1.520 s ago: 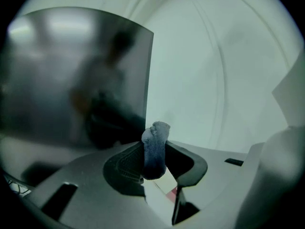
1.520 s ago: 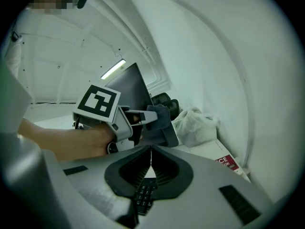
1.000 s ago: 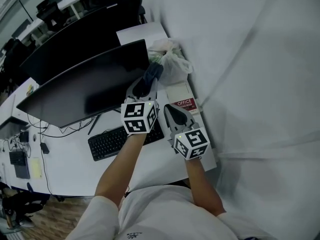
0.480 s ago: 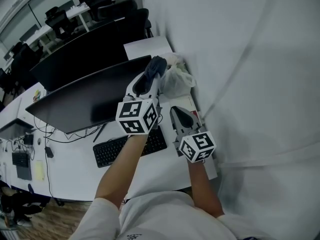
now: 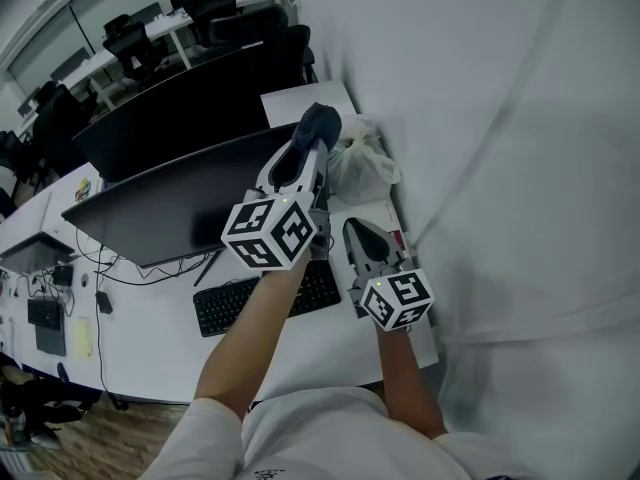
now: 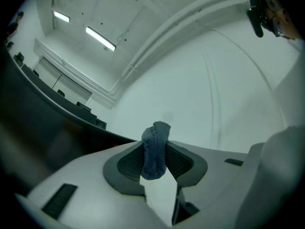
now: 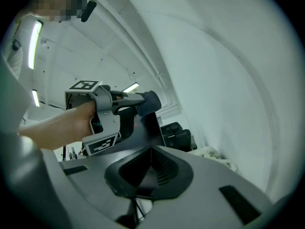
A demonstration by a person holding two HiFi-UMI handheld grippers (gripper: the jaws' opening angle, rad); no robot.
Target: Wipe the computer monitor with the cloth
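The wide dark monitor [image 5: 170, 203] stands on the white desk [image 5: 150, 343]. My left gripper [image 5: 312, 143] is raised at the monitor's upper right corner and is shut on a dark blue cloth [image 5: 319, 123]. In the left gripper view the cloth [image 6: 155, 149] sits bunched and pinched between the jaws, with the monitor's dark edge [image 6: 43, 123] at the left. My right gripper [image 5: 357, 233] hangs lower, to the right of the monitor, shut with nothing in it. The right gripper [image 7: 151, 151] view shows the left gripper [image 7: 109, 113] and its cloth [image 7: 148, 101] ahead.
A black keyboard [image 5: 265, 293] lies under the monitor, with cables [image 5: 110, 268] trailing to the left. A white plastic bag [image 5: 365, 163] sits at the desk's back right against a white curtain wall [image 5: 500, 168]. Another dark monitor [image 5: 180, 103] and office chairs [image 5: 270, 28] stand behind.
My left gripper has lifted the cloth from beside the monitor's right edge up to its upper right corner. The right gripper has stayed low beside it.
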